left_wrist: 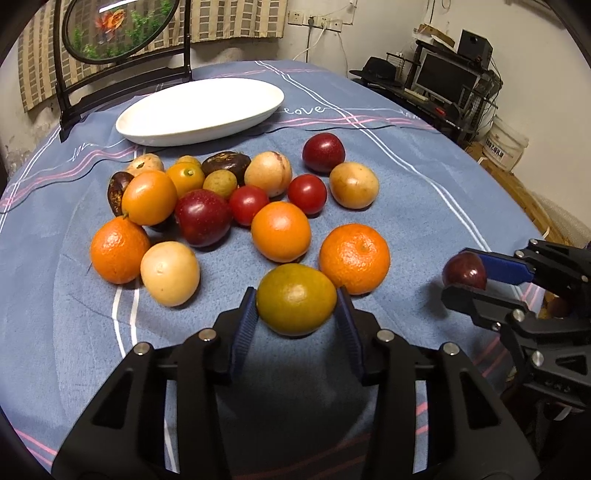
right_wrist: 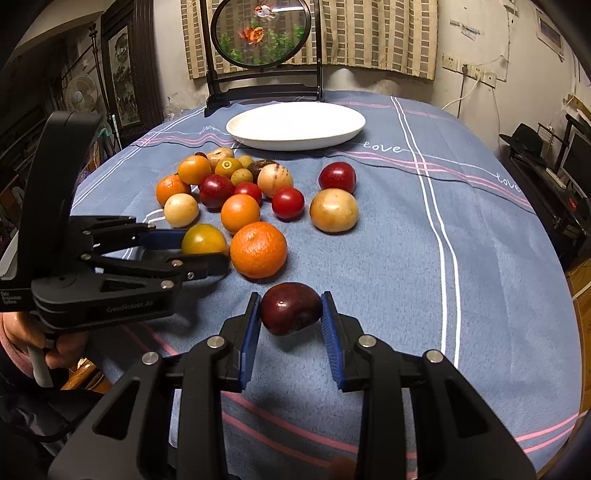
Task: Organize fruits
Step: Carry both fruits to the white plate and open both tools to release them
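Blue blanket-style cloth [left_wrist: 424,177] with white and pink stripes and the word "love" covers the round worktop; a striped curtain and a round goldfish panel on a dark stand [right_wrist: 260,33] sit at the far edge.

Left tool [left_wrist: 296,308]: jaws narrowed onto a greenish-orange mandarin [left_wrist: 295,299], both blue pads touching its sides; the fruit appears lifted a little above the cloth, a shadow showing beneath it. Seen from the right wrist view, this tool [right_wrist: 205,245] enters from the left, a hand [right_wrist: 27,339] on its grip.

Right tool [right_wrist: 290,312]: jaws nearly closed, clamped on a dark red plum [right_wrist: 290,308], pads pressed on both sides, the fruit held just clear of the cloth.

Ahead of the left tool: a large orange mandarin [left_wrist: 354,258] just beside the held one, to its right. Beyond it, loosely clustered:
- a smooth orange fruit [left_wrist: 280,230];
- two cherry tomatoes [left_wrist: 248,205];
- a red plum [left_wrist: 202,218] in the cluster, another red plum [left_wrist: 323,152] apart at the far right;
- pale yellow round fruits [left_wrist: 170,273], one near left, others further back;
- a mandarin [left_wrist: 119,250] at the left;
- small kumquat-like orange fruits, longans and dark brown wrinkled fruits at the rear, partly hidden.

Beyond the cluster: a white oval plate [left_wrist: 199,110], nothing in it, well apart from both tools.
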`<state>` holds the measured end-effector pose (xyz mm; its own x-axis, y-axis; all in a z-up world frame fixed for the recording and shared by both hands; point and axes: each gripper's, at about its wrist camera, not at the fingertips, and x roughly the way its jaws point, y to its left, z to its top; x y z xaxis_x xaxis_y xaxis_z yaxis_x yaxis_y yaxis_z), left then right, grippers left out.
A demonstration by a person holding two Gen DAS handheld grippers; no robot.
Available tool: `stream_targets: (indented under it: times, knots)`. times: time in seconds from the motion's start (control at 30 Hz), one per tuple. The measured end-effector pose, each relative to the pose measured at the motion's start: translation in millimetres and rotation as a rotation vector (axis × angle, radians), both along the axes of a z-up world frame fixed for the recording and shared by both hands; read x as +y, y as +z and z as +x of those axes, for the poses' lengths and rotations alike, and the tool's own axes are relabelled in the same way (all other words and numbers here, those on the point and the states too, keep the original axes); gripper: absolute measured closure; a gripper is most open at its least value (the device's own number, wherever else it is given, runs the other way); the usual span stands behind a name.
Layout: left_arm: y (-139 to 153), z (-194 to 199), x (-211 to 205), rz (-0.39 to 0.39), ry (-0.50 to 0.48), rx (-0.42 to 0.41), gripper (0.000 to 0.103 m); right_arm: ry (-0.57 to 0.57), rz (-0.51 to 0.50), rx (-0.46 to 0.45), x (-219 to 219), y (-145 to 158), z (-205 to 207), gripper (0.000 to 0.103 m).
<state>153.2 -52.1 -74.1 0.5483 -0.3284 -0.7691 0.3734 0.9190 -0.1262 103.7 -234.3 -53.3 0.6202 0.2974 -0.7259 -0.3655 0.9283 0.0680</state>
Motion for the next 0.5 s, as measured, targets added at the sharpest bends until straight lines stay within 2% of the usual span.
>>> stream_targets:
  times: [0.17, 0.3, 0.4, 0.5]
  knots:
    - [31, 6, 20, -0.078, -0.002, -0.032, 0.059, 0.014, 0.026, -0.032, 6, 22, 23, 0.070]
    - [64, 39, 44, -0.124, 0.024, -0.051, 0.059, 0.008, 0.067, -0.069, 16, 45, 63, 0.070]
    - [87, 82, 56, -0.099, 0.074, -0.091, 0.059, 0.003, 0.104, -0.085, 27, 57, 109, 0.070]
    - [90, 133, 62, -0.055, 0.121, -0.084, 0.059, 0.002, 0.097, -0.093, 46, 60, 158, 0.070]
